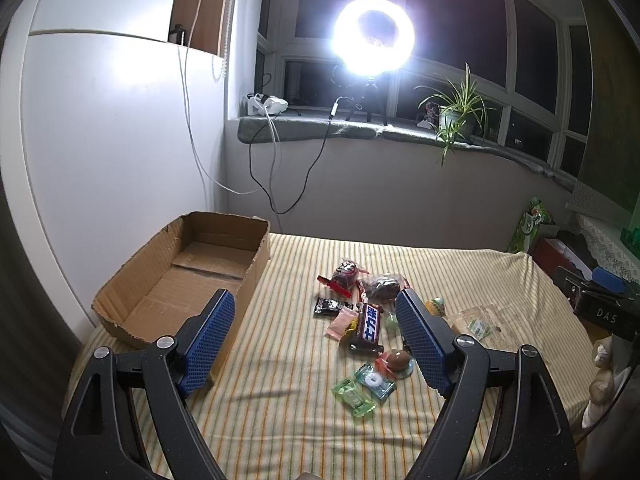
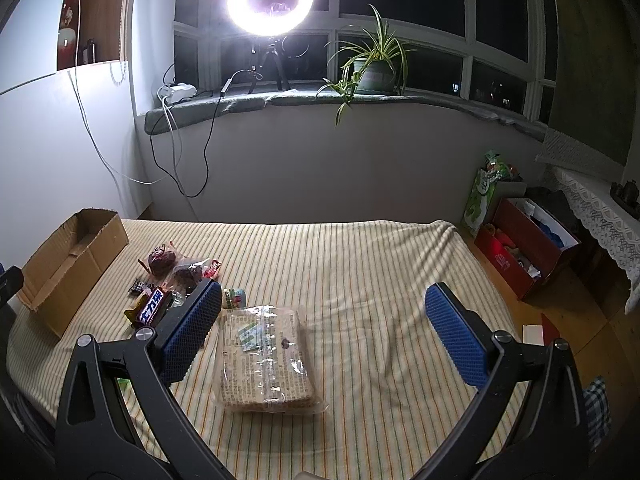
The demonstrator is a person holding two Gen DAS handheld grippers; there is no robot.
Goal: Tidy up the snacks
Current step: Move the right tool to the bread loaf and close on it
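Left wrist view: showing striped bed cover [image 1: 280,400], then cardboard box [image 1: 132,320] at its left edge, sitting open-topped and bare inside, nothing packed yet. Lying well apart from it, near the middle of the cover: snack pile [image 1: 360,312], loose and overlapping, with dark chocolate bar [image 1: 369,326] in the centre and green wrapped candies [image 1: 354,396] at the near edge. Hovering above, left gripper [image 1: 316,336] spread wide, holding nothing. Right wrist view: flat clear-wrapped cracker pack [image 2: 266,356] resting alone beside the pile, under right gripper [image 2: 324,326], likewise parted and empty.

Judging the step as a first pick: probably best starting with the broad cracker pack, closing on its long edges rather than the slack film, and laying it flat on the box floor so smaller pieces can be going on top.
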